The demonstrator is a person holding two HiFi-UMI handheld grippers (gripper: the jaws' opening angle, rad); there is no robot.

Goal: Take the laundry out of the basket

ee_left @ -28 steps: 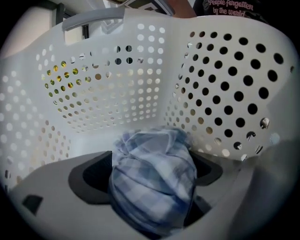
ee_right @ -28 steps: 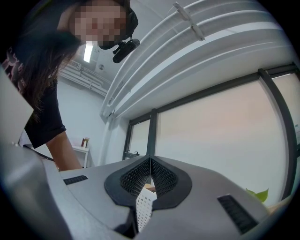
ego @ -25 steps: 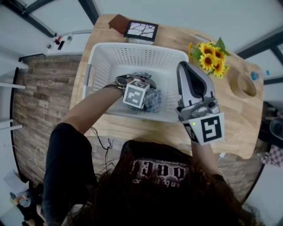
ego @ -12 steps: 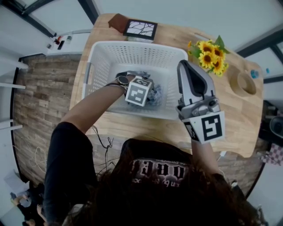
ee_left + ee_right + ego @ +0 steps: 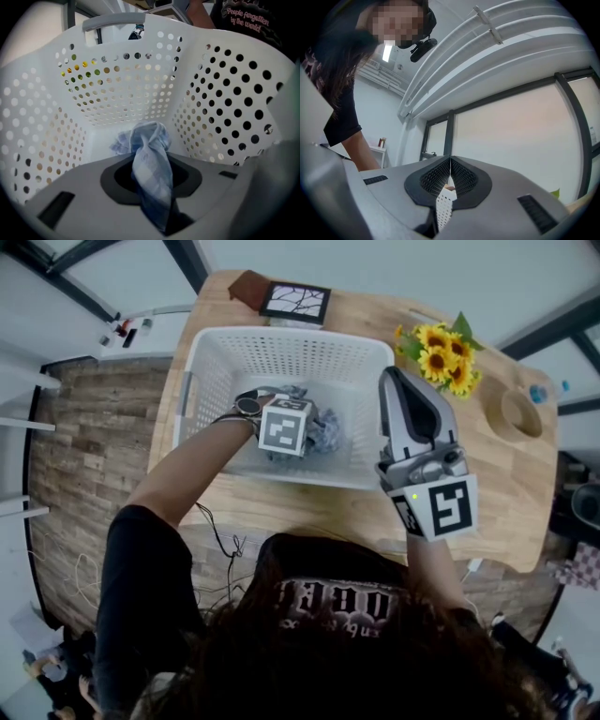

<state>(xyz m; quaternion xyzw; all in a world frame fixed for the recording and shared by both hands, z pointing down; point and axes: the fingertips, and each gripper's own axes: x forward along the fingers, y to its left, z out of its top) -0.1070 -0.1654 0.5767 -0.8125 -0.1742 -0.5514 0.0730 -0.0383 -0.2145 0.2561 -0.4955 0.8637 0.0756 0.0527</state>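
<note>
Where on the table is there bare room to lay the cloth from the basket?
Bare wood: the near strip in front of the laundry basket, and the stretch between it and the wooden bowl, below the sunflowers. Crowded: the far edge, by the picture frame.

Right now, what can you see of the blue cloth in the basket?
The blue checked cloth is soft fabric, pale blue with a faint check, bunched into a twisted fold. The left hand-held gripper, whose jaws have just been closing, pinches it. Its crumpled end pokes out beyond them, inside the white perforated basket. Whether it touches the basket floor is unclear.
</note>
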